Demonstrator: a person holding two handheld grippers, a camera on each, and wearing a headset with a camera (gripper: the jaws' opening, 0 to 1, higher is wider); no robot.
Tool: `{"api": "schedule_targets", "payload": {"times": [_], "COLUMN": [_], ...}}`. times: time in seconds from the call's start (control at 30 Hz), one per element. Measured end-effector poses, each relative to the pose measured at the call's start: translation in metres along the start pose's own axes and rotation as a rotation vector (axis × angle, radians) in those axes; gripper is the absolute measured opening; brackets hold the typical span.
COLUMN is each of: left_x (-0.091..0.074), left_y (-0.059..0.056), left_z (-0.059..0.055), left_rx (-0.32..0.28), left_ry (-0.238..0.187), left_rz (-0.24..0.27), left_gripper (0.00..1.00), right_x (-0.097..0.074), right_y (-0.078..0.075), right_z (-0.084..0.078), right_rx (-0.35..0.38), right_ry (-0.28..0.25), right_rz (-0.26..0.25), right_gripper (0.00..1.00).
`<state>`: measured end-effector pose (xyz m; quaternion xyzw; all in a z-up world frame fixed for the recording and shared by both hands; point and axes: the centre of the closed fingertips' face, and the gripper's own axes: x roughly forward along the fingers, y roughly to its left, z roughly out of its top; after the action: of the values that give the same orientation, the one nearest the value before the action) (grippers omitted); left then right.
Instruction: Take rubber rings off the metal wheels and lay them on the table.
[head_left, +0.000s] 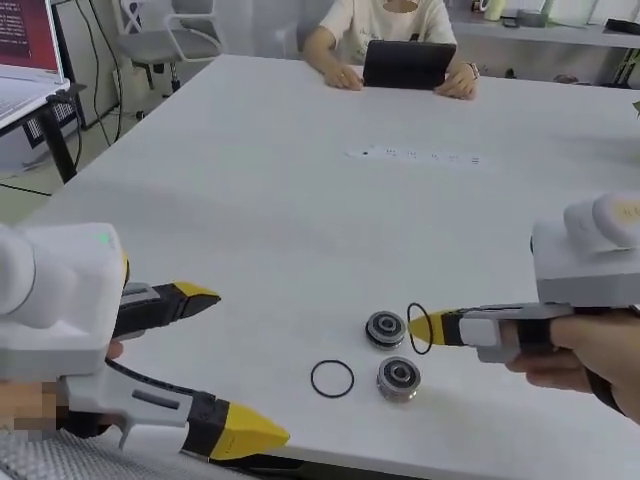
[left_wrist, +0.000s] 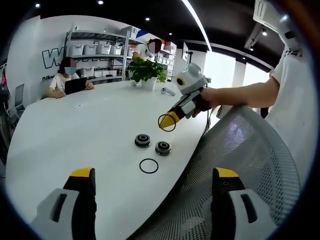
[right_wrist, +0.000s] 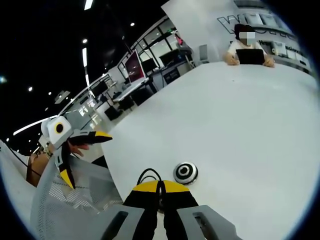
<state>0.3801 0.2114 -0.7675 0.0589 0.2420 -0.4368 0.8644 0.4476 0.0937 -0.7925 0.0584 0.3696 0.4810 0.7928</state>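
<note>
Black rubber rings, two, thin and circular: held ring (head_left: 410, 330) stands upright, pinched between the right gripper's (head_left: 432, 328) closed jaws, just right of far wheel (head_left: 385, 329); flat ring (head_left: 311, 378) lies on the smooth white table (head_left: 300, 200), left of near wheel (head_left: 398, 378). Both wheels are round, grooved metal. Near left, the left gripper (head_left: 225, 365) is held level, jaws wide apart.

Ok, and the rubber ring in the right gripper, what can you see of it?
The rubber ring is a thin black loop, looking unbroken. The right gripper pinches one side of it between closed jaws, so it stands on edge, held above the table, close beside the farther metal wheel but apart from it.
</note>
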Motion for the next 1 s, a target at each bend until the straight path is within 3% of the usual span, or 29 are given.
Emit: {"api": "schedule_targets", "payload": {"times": [0.73,1.0], "left_x": [0.000,0.000], "left_y": [-0.001,-0.001], "left_z": [-0.002,-0.001], "left_rx": [0.001,-0.003], "left_ry": [0.009,0.006], "left_rz": [0.001,-0.002], "left_gripper": [0.94,0.93], "right_x": [0.009,0.015], "right_y": [0.017,0.021], "right_z": [0.009,0.006], "right_rx": [-0.005,-0.014], "right_ry": [-0.028,-0.011], "right_rz": [0.035,0.039], "right_gripper": [0.00,0.00]}}
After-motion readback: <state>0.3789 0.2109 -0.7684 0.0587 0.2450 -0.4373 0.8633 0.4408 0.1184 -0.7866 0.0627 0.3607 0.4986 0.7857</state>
